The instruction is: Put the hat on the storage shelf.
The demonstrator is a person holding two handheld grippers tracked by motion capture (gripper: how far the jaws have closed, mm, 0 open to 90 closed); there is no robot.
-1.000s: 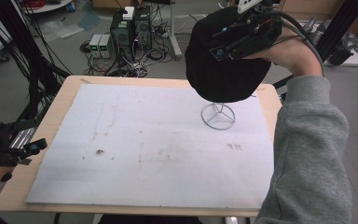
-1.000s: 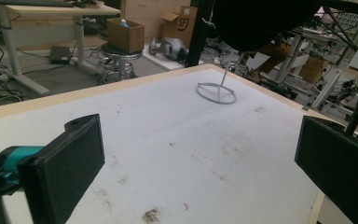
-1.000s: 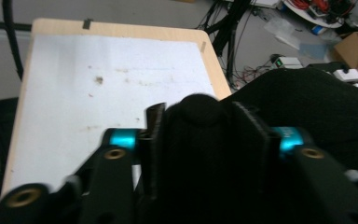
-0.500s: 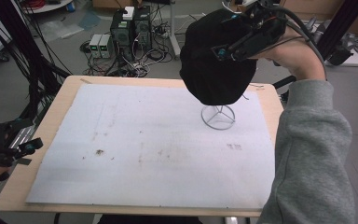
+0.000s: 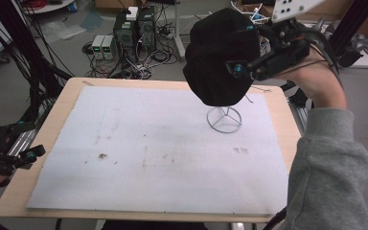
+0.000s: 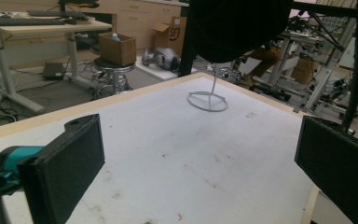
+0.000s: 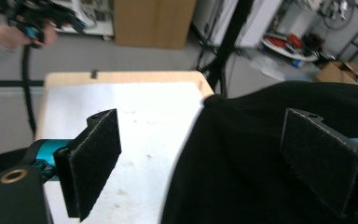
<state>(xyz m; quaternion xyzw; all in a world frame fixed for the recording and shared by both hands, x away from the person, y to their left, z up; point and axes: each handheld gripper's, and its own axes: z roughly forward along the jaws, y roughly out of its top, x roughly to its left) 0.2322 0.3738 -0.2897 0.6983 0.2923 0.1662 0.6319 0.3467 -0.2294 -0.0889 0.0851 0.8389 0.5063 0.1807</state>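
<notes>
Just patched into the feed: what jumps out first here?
A black hat sits atop a white wire stand at the table's far right, the right gripper open beside it. The left gripper, open, hovers at the white mat's left edge.

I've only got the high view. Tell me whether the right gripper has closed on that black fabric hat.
Observer: No. In the right gripper view the right gripper is open, its fingers set wide apart. One is over the black fabric hat, the other over the white sheet.
Operator: Confirm what carries the hat.
Observer: In the left gripper view, the thin stem of the white wire stand rises from its ring base up into the hat.
Operator: Report the left gripper.
Observer: The left gripper is open too, with nothing between its fingers, and it looks across the sheet at the stand.
</notes>
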